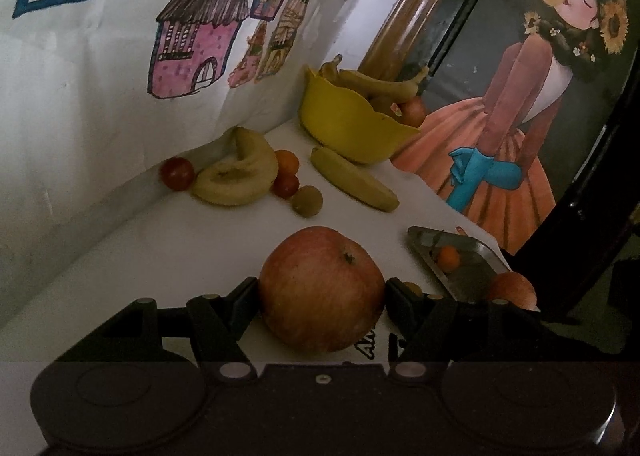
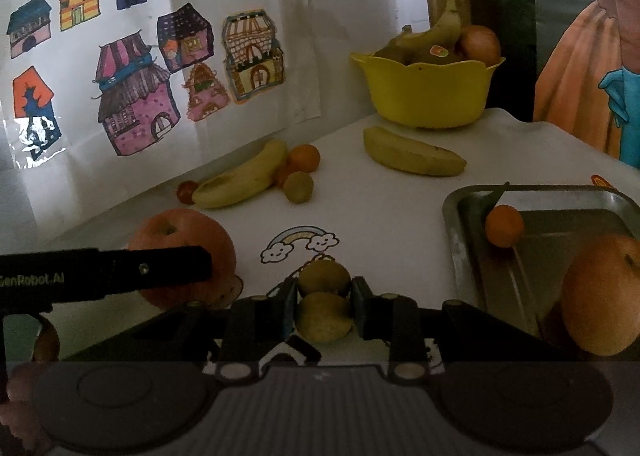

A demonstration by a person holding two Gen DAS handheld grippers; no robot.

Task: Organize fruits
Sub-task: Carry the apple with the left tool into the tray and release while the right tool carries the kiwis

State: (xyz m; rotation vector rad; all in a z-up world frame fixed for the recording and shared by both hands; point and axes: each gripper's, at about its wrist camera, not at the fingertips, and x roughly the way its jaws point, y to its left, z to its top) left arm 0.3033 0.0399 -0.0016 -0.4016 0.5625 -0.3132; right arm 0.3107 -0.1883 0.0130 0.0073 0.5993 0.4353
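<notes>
i am gripping the big apple (image 1: 322,290) in my left gripper (image 1: 322,292) at lower centre, and my right gripper (image 2: 324,308) is squeezing a kiwi (image 2: 323,318).

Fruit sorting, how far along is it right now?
Partly done. The yellow bowl already holds bananas and round fruit, and the metal tray holds a small orange. In hand: the left claw grips a big apple, the right claw a small greenish fruit. Left: two bananas and several small fruits loose on the table.
</notes>
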